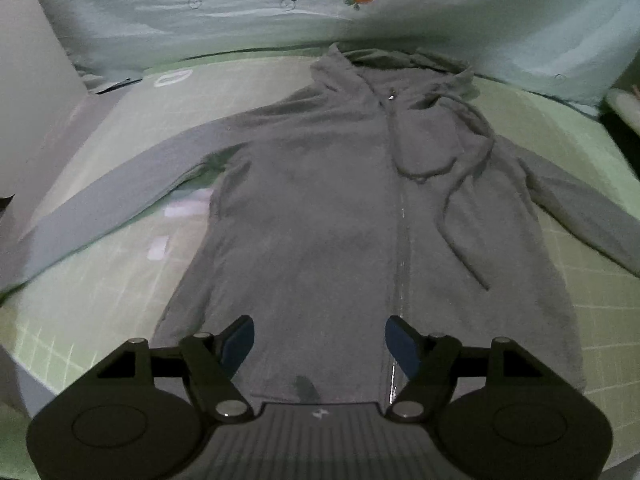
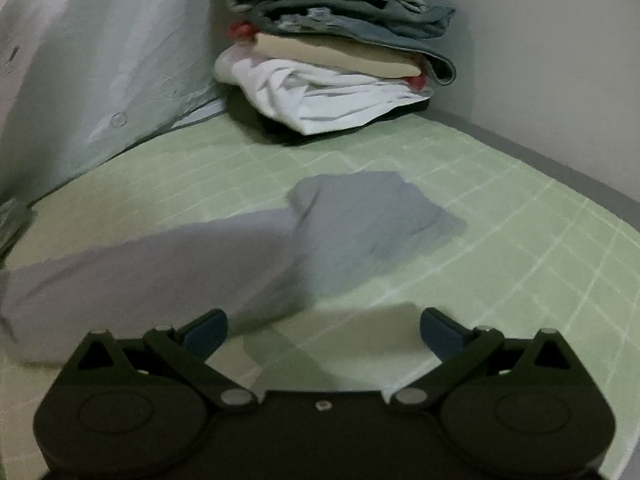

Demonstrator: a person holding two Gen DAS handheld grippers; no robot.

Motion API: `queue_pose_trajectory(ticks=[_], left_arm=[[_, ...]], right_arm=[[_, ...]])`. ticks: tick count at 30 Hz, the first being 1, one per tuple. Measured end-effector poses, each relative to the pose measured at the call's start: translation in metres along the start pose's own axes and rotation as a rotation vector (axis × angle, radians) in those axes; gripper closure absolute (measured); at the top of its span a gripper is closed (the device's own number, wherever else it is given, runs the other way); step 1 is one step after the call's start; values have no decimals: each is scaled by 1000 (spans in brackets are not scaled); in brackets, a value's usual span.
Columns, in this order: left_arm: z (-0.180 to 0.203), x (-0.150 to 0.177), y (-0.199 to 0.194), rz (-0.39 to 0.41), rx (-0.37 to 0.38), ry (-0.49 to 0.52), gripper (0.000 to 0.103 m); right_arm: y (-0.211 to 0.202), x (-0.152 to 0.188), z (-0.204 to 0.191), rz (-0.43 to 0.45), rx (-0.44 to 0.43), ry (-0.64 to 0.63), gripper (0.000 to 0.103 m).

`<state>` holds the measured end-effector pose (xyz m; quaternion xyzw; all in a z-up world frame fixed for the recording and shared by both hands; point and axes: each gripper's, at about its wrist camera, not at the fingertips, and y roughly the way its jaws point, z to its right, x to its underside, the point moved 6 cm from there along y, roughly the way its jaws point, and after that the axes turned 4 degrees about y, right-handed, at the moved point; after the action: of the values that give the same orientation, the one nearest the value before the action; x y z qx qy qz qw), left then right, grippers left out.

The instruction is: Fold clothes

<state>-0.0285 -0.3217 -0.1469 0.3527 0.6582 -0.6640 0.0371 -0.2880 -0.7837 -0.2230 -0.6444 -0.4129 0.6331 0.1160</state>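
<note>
While laid flat, grey hoodie (image 1: 320,208), zipped, sleeves spread

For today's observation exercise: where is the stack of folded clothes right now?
In the right wrist view, the stack of folded clothes sits at the far corner of the green checked mat, against the wall, beyond the grey sleeve.
</note>
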Motion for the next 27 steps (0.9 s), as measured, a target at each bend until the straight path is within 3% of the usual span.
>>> queue_pose_trajectory(ticks=[7,18,21,23,25,27], left_arm=[[9,-6,-6,-16,-48,-9,29],[33,-11,-8,-30,-39,34,29],[40,-12,-7,-28,-31,50,29],[42,-13,-7,-20,-33,61,29],[43,-13,-6,-16,-33,69,29],[41,-12,-6,-14,-33,66,29]], right_arm=[[31,-35,39,38,9,127,0],[75,-60,43,-28,94,7,2],[71,-60,41,-32,72,-2,20],[65,-61,38,-32,35,-14,57],[57,-62,39,-25,42,-15,71],[47,-63,41,-10,70,-17,77]])
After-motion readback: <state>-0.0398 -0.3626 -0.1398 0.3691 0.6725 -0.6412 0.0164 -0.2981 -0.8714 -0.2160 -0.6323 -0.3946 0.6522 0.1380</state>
